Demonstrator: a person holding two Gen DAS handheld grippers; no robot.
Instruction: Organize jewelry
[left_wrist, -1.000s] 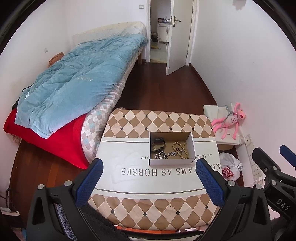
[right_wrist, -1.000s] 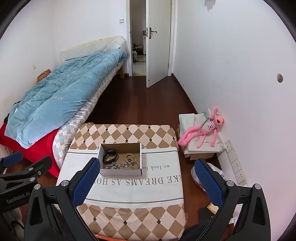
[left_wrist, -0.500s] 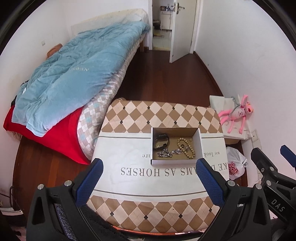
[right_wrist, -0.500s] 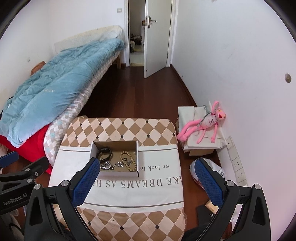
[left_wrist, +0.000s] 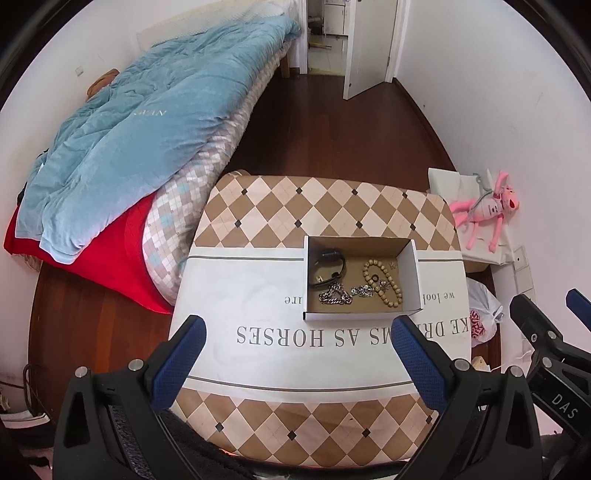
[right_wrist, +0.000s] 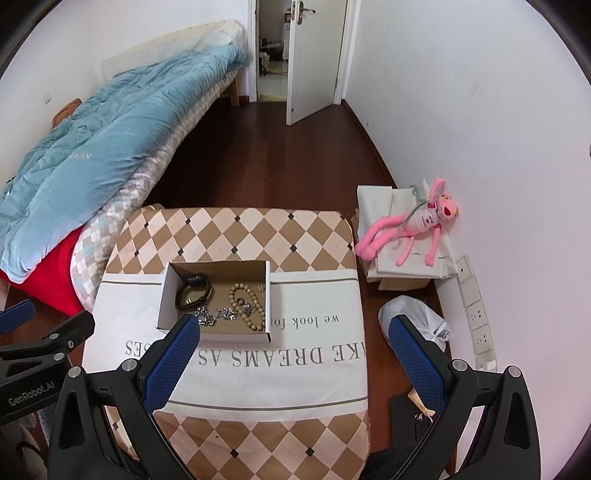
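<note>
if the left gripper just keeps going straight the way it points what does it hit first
Probably the tablecloth just short of the open cardboard box. The left gripper is open and nothing else lies between, though depth is hard to judge.

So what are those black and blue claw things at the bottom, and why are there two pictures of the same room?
Those are two grabbers, each held by a person, with a camera on each. One picture looks along the left gripper, the other along the right gripper. Both are open and hold nothing. Ahead is a table under a checkered cloth. On it sits an open cardboard box with jewelry inside: a black bracelet, a wooden bead string and a silver chain. A pink plush toy lies by the wall.
</note>
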